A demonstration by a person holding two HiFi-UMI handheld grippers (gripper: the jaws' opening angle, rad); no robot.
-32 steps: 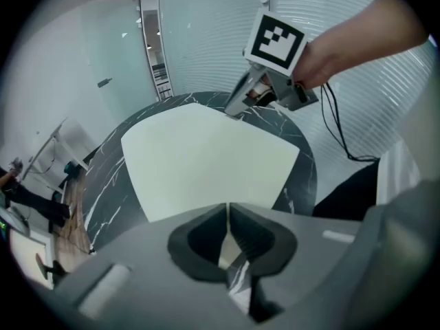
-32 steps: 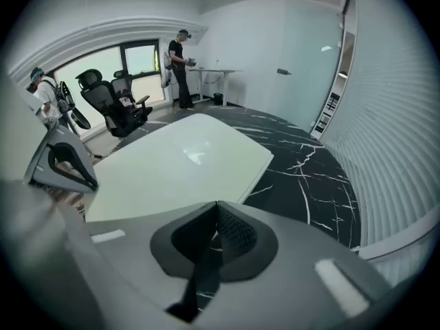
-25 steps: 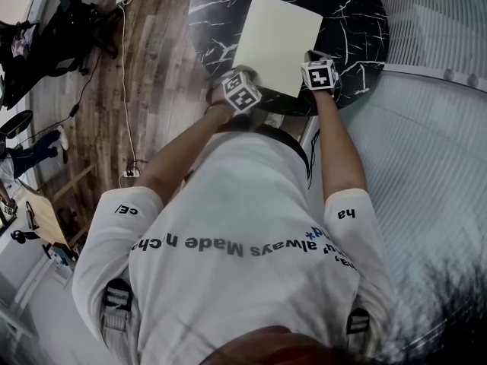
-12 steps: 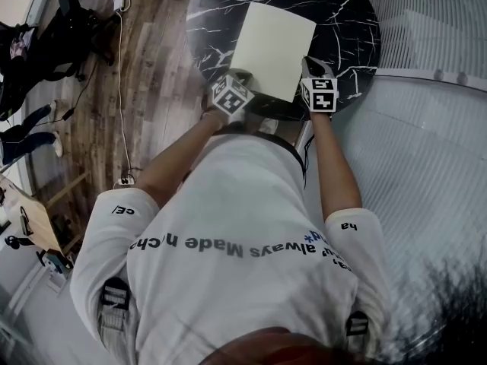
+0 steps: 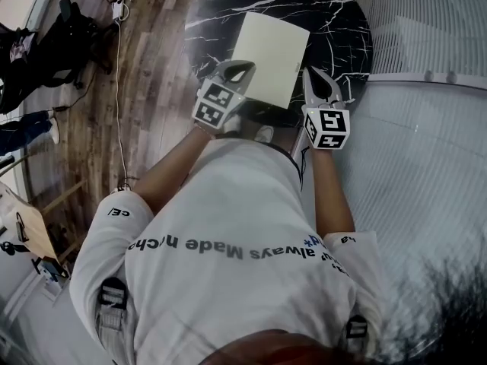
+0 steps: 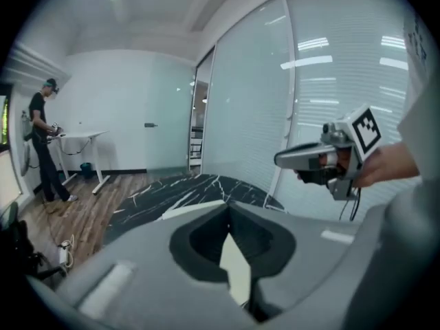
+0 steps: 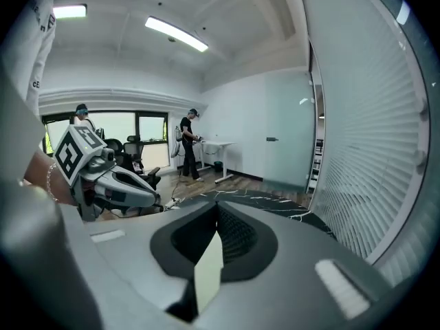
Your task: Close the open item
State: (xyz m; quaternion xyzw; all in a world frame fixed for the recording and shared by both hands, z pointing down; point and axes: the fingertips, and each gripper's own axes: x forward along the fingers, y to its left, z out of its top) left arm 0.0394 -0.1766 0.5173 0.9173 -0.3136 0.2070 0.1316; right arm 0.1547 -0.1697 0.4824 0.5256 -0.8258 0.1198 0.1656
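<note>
Head view shows the flat pale thing (image 5: 270,59) lying on the round black table (image 5: 335,21), near the edge closest to the person. It lies flat with no lid or cover sticking up, so it looks already shut. I cannot tell if it is a laptop, a book or a folder. It looks thin and stiff, with a smooth top that could be slippery. I think it is not very heavy, but it could scratch or crack if it is dropped or banged. A good place to hold it is a free edge at a near corner, with one gripper on each side. Pressing on the middle of the top would be worse. The left gripper (image 5: 243,69) hangs in the air over the near left corner. Its jaws are closed together and hold nothing. The right gripper (image 5: 312,78) hangs over the near right corner. Its jaws are also closed and empty. Neither gripper touches the pale thing. Beside the table is a brown wood floor (image 5: 152,67).
</note>
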